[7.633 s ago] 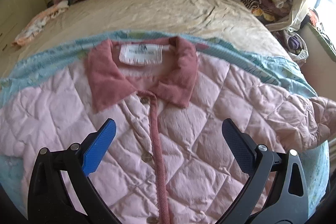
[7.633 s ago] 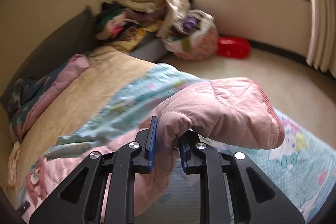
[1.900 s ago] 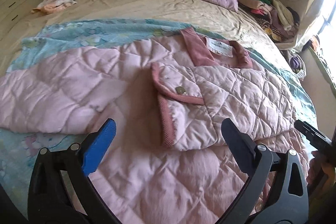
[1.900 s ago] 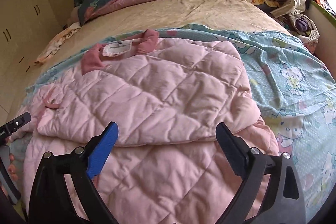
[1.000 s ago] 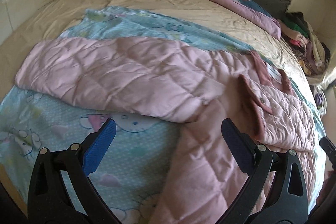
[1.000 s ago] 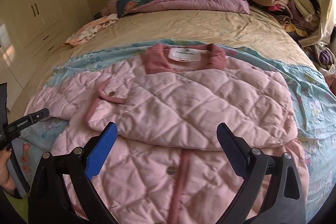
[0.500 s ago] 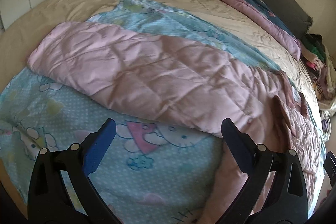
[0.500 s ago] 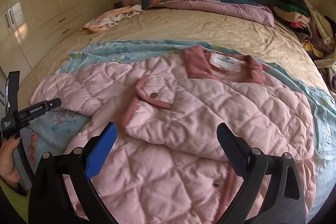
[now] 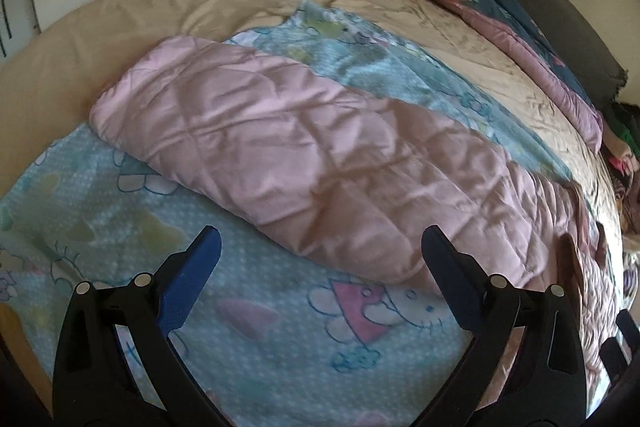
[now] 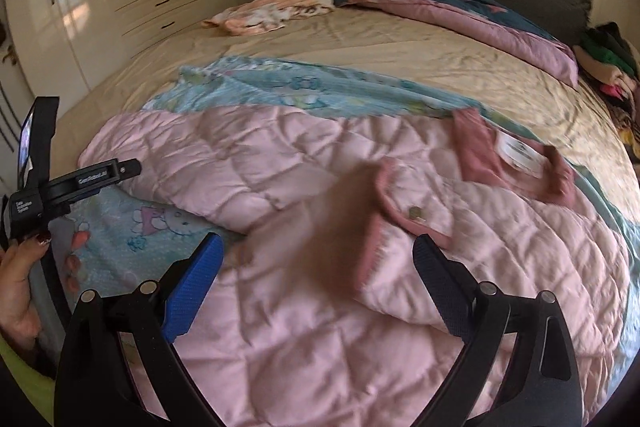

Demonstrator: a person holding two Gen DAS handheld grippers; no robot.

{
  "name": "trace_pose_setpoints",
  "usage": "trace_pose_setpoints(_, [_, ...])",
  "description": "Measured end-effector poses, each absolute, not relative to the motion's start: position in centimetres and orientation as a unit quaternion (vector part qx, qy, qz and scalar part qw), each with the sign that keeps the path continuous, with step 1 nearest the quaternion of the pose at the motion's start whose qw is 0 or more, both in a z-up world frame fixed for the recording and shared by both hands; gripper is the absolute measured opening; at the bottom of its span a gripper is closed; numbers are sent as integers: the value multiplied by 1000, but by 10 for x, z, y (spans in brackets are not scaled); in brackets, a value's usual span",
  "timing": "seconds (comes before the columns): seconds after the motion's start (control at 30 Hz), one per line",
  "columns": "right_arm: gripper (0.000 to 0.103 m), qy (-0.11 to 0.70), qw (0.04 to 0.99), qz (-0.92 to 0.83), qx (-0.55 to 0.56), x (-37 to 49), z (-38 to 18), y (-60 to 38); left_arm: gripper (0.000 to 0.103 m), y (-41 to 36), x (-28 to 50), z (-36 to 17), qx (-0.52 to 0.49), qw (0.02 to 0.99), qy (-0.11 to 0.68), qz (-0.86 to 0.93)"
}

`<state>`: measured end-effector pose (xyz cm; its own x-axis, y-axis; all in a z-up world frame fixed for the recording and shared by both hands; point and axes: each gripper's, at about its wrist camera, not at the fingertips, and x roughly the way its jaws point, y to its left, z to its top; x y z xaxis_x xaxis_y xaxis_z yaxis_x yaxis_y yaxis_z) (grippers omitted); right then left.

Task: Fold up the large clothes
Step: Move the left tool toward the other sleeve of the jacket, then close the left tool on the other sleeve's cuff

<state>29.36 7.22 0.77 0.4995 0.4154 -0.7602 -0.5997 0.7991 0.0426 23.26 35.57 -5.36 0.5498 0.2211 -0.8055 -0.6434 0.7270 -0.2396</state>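
The pink quilted jacket point(image 10: 360, 227) lies flat on the blue cartoon-print sheet point(image 9: 280, 339) across the middle of both frames — one sleeve point(image 9: 280, 155) stretched toward the upper left. The left gripper point(image 9: 320, 259) hovers at lower centre with its jaws wide apart over the sleeve's near edge, holding nothing. The right gripper point(image 10: 316, 263) sits low in its frame, spread wide and empty — above the jacket's body

- The bed point(image 10: 380, 67) is wide and covered with a beige sheet, a little wrinkled.
- A light blue cartoon-print blanket point(image 9: 280, 339) lies flat on the near part of the sheet.
- A peach and white garment point(image 10: 272, 13) lies crumpled on the far left part.
- A dark floral quilt point(image 10: 440, 3) with a purple underside lies along the headboard end.
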Motion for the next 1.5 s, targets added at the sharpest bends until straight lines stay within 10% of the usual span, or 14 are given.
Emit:
trace_pose_setpoints(0.97, [95,422,842,323,-90,306,-12,109,93,468,213,-92,-425,791,274,344])
trace_pose_setpoints(1.23, [95,415,857,300,-63,308,-4,71,21,474,214,-84,-404,806,266,340])
trace_pose_setpoints(1.5, [95,400,871,284,-34,299,13,39,15,448,212,-25,-363,854,217,303])
